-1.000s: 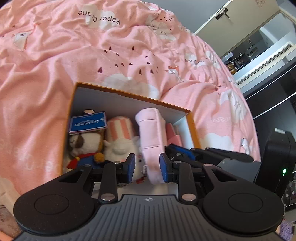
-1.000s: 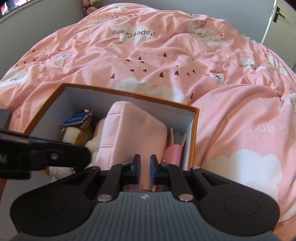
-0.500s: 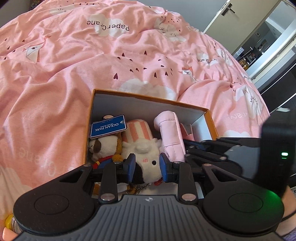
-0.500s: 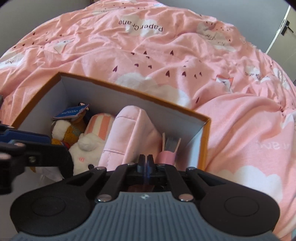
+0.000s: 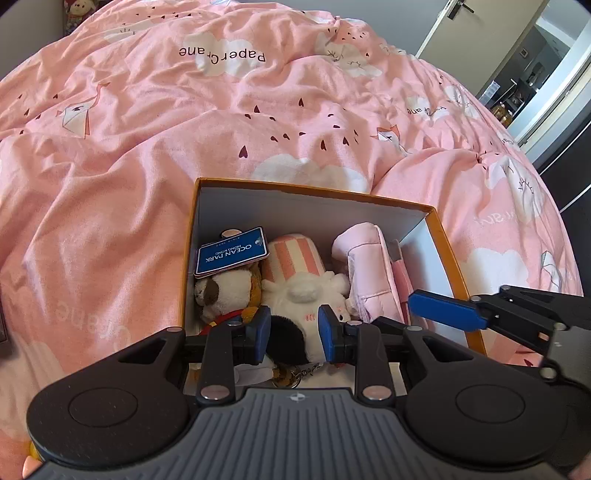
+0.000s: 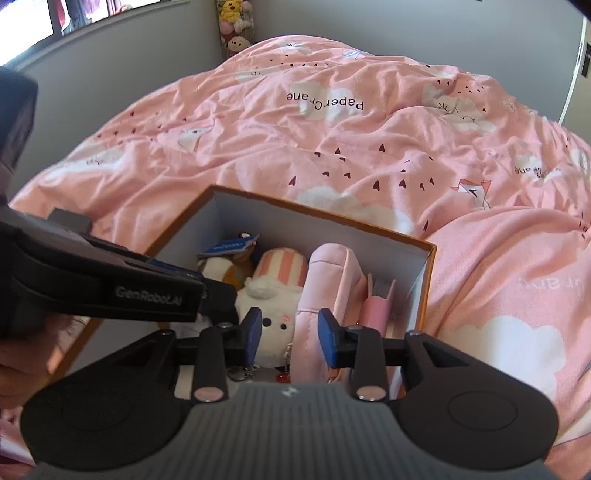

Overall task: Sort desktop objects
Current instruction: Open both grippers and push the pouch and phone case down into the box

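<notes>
An orange-rimmed cardboard box (image 5: 448,258) (image 6: 430,273) sits on the pink bedspread. Inside it lie a brown-and-white plush dog with a blue tag (image 5: 231,286), a white plush with a pink striped hat (image 5: 295,266) (image 6: 273,295), a pink pouch (image 5: 369,273) (image 6: 328,288) standing on edge, and a small pink item (image 6: 376,306) against the right wall. My left gripper (image 5: 293,328) is open and empty above the box's near end. My right gripper (image 6: 290,334) is open and empty above the pouch and white plush; it also shows in the left wrist view (image 5: 447,308).
The pink quilt (image 5: 258,122) with cloud and heart prints surrounds the box in soft folds. Plush toys (image 6: 236,26) stand in the far corner by the grey wall. A door and dark furniture (image 5: 554,92) lie to the right.
My right gripper went from shut on the pink pouch to open, and both grippers have pulled back and up from the box. The pouch now stands free in the box.
</notes>
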